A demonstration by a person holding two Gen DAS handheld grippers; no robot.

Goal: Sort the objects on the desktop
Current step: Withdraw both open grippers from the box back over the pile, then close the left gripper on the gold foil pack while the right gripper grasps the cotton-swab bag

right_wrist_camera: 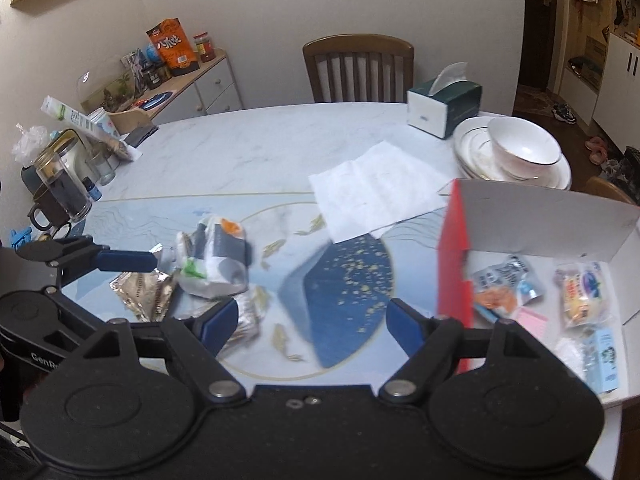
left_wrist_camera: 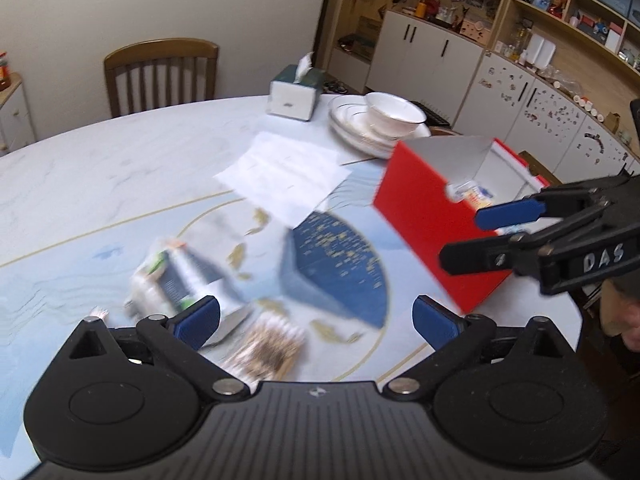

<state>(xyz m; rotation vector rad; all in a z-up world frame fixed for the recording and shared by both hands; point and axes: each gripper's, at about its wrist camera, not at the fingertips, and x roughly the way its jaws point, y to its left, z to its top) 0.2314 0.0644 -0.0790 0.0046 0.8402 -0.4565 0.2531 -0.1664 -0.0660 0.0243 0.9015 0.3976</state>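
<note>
**A:** Round marble table (right_wrist_camera: 224, 148), pale, with a gold ring and a dark blue inlay (right_wrist_camera: 348, 292) at its centre. Wooden chair (right_wrist_camera: 358, 68) at the far edge against a plain wall.

**B:** Tissue box (right_wrist_camera: 444, 106) back there, and stacked white plates (right_wrist_camera: 472, 148) with a bowl (right_wrist_camera: 522, 150) on top. A sheet of paper (right_wrist_camera: 376, 190) lies flat between the plates and the inlay.

**A:** Left gripper (left_wrist_camera: 316, 318), fingers wide apart, nothing between them. A blurred white snack packet (left_wrist_camera: 184, 280) lies just beyond its left fingertip, a foil packet (left_wrist_camera: 266, 348) beside it.

**B:** Right gripper (right_wrist_camera: 312, 320), also spread wide and empty, over the inlay. The red cardboard box (right_wrist_camera: 452, 248) stands at the table's right edge, flaps up, several wrapped snacks (right_wrist_camera: 580, 292) lying inside.

**A:** Sideboard (right_wrist_camera: 200, 80) on the left wall, jars and an orange bag on it; open shelving (left_wrist_camera: 560, 20) fills the right side.
</note>
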